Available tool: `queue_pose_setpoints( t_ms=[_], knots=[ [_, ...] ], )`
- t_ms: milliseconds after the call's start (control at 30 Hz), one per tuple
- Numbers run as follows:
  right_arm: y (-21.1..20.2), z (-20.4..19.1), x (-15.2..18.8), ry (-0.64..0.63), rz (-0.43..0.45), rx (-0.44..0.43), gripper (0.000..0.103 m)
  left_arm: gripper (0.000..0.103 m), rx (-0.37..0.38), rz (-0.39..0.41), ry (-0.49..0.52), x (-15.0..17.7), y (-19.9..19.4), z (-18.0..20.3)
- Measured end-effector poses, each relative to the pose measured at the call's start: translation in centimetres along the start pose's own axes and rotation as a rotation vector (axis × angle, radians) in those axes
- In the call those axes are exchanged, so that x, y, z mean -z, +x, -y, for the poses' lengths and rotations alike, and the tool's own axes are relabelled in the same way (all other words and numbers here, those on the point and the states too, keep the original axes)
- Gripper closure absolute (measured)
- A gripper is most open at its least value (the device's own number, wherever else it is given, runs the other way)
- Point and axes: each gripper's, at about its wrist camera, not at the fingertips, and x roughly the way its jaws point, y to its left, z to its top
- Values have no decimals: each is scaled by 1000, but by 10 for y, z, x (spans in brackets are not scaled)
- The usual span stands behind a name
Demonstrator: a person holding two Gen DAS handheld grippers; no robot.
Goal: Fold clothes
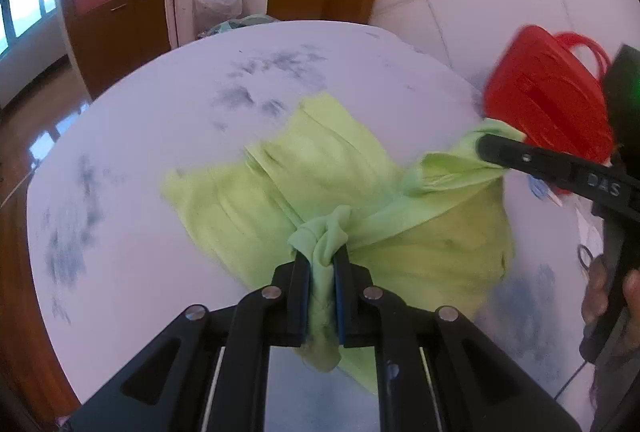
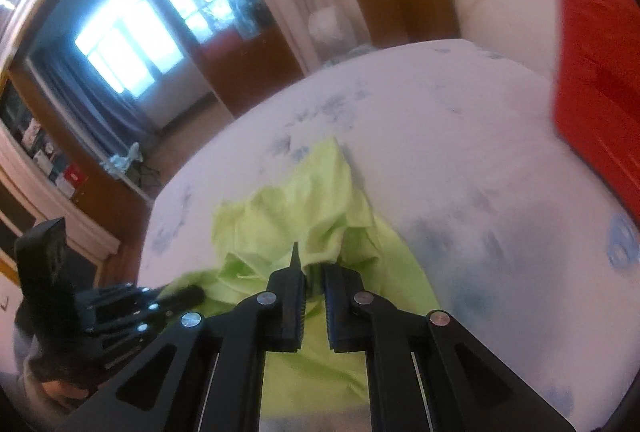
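Note:
A lime-green garment (image 1: 320, 168) lies crumpled on a white, blue-smudged surface (image 1: 152, 136). My left gripper (image 1: 322, 256) is shut on a bunched fold of it, lifted above the surface. My right gripper (image 1: 486, 146) comes in from the right and pinches another corner of the garment, pulled taut. In the right wrist view the right gripper (image 2: 316, 272) holds green cloth (image 2: 304, 208) at its narrowly parted fingertips. The left gripper (image 2: 180, 296) shows at the lower left, touching the cloth.
A red plastic basket (image 1: 548, 92) with handles stands at the right edge, also in the right wrist view (image 2: 600, 80). Wooden cabinets (image 1: 116, 24), a curtain and windows lie beyond the surface. White tiled wall is behind.

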Motion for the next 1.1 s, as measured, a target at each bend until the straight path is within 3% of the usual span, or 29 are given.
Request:
queue_pose_setpoints(
  t_ms=[200, 433, 567, 667, 700, 733, 767, 933, 1100],
  knots=[
    [87, -13, -64, 16, -79, 15, 95, 93, -4, -63, -16, -42, 42, -53],
    [153, -10, -89, 36, -184, 35, 93, 93, -14, -142, -26, -51, 76, -80],
    [167, -3, -93, 66, -183, 58, 70, 85, 0, -160, -11, -50, 82, -79],
    [157, 1, -97, 94, -142, 62, 59, 65, 27, -148, -17, -50, 75, -79],
    [150, 2, -97, 104, -126, 65, 55, 42, 28, -135, -19, -51, 71, -80],
    [143, 3, -96, 114, -110, 68, 54, 11, 26, -112, -24, -51, 64, -82],
    [137, 4, -96, 123, -102, 70, 51, 1, 28, -82, -30, -51, 55, -85],
    [94, 14, -59, 176, -70, 134, 48, 0, 28, -73, -7, -44, 31, -89],
    [54, 20, 13, 320, -73, 213, 48, 0, -8, -99, 77, -28, 19, -81]
  ],
)
